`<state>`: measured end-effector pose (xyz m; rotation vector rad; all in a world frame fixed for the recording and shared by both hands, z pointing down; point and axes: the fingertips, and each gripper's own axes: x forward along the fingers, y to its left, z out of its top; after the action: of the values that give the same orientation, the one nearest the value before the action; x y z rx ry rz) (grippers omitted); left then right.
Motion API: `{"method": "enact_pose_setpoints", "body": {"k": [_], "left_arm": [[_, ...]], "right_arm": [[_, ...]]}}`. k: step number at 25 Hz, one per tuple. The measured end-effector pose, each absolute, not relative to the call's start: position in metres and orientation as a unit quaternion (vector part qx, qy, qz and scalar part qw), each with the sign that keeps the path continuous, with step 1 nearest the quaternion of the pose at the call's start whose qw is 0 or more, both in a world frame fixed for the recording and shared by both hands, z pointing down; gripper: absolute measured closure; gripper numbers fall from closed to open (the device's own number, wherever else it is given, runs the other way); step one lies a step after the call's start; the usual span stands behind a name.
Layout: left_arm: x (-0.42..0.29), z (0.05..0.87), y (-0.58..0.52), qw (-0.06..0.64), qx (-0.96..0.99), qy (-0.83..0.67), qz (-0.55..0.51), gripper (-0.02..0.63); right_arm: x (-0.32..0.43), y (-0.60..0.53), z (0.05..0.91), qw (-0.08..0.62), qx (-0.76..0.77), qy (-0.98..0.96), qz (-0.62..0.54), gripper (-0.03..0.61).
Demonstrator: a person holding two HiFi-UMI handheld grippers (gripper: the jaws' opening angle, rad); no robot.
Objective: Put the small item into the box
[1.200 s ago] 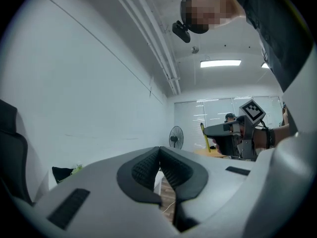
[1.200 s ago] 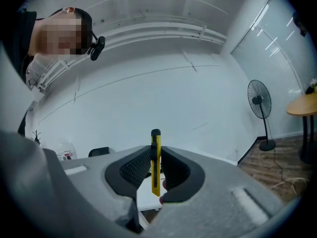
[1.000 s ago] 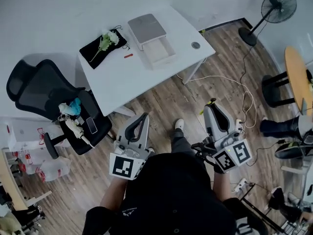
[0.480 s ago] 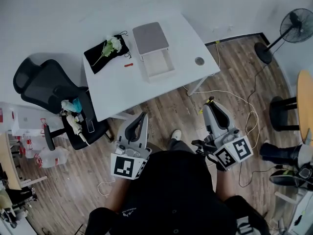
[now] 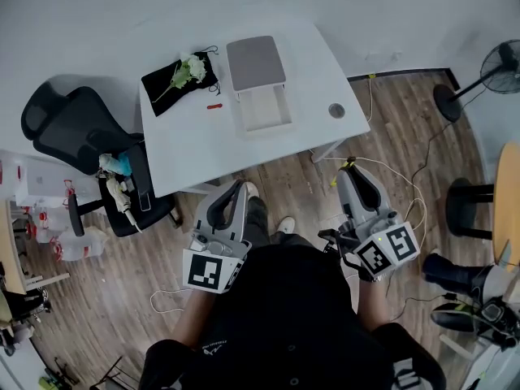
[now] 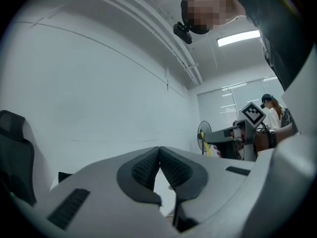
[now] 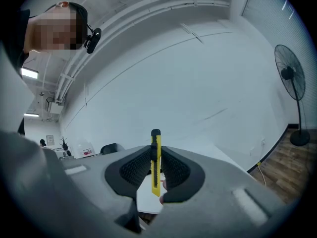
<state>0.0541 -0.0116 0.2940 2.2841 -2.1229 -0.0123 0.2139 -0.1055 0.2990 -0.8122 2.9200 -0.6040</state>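
The open white box (image 5: 264, 108) lies on the white table (image 5: 195, 145), its grey lid (image 5: 256, 58) folded back behind it. Well short of the table, over the wooden floor, my right gripper (image 5: 351, 175) is shut on a yellow utility knife (image 5: 350, 166). In the right gripper view the knife (image 7: 156, 160) stands upright, pinched between the ribbed pads of the gripper (image 7: 156, 153). My left gripper (image 5: 240, 188) is also held away from the table; in its own view the gripper (image 6: 159, 150) has its pads pressed together with nothing between them.
A black cloth with white flowers (image 5: 180, 78), a small red item (image 5: 214, 106) and a round grey disc (image 5: 336, 110) lie on the table. A black office chair (image 5: 81, 136) stands to the left, a fan (image 5: 504, 59) at the right, and cables (image 5: 390, 177) run across the floor.
The head view has swung so the table sits more centred and the fan nearer the right edge. Both grippers keep about the same pose, and the knife stays gripped.
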Motion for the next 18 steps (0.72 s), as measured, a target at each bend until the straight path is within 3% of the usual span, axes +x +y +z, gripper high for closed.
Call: {"method": "enact_pose_setpoints", "body": {"k": [18], "left_arm": [[-0.033, 0.292, -0.177, 0.026, 0.755, -0.652, -0.064, 0.609]], "right_arm": [[0.128, -0.241, 0.300, -0.022, -0.292, 0.941, -0.172, 0.512]]}}
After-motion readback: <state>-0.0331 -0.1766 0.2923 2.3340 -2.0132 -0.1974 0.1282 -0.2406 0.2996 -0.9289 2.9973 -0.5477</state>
